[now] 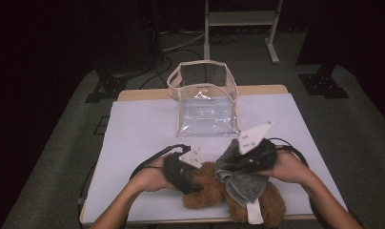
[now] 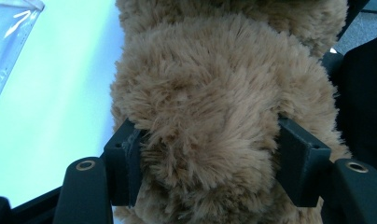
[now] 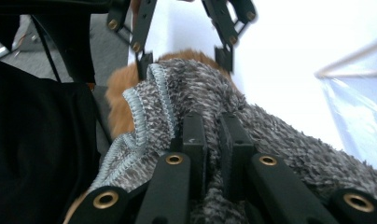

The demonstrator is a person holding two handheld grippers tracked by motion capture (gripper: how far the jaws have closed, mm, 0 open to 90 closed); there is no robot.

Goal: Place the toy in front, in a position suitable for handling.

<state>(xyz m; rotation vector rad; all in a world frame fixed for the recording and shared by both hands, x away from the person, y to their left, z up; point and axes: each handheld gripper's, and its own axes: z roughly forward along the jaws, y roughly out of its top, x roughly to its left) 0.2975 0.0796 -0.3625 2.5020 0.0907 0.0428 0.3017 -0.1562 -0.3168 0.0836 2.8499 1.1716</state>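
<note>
Dressing: a brown plush toy [image 1: 214,188] is being handled at the near edge of the desk [image 1: 138,138], with a grey knitted garment [image 1: 243,183] lying over its middle.
Left gripper [image 1: 193,183]: its jaws are clamped on the toy's furry body, one pad pressed in on each side, as seen in the left gripper view.
Right gripper [image 1: 238,164]: its jaws are nearly closed and pinch a fold of the grey garment, close beside its pale blue ribbed hem [image 3: 144,109].
Toy position: lying on the white desk cover, between the two hands, with a white label [image 1: 254,212] at its lower end.
Clear bag [image 1: 205,98]: standing open at the far side of the desk, well apart from the toy, untouched.
Progress: judged as midway; the garment is bunched on the toy rather than smoothed, so whether it is going on or coming off cannot be told.
Left to do: probably the garment's final pull, then perhaps the bag.
</note>
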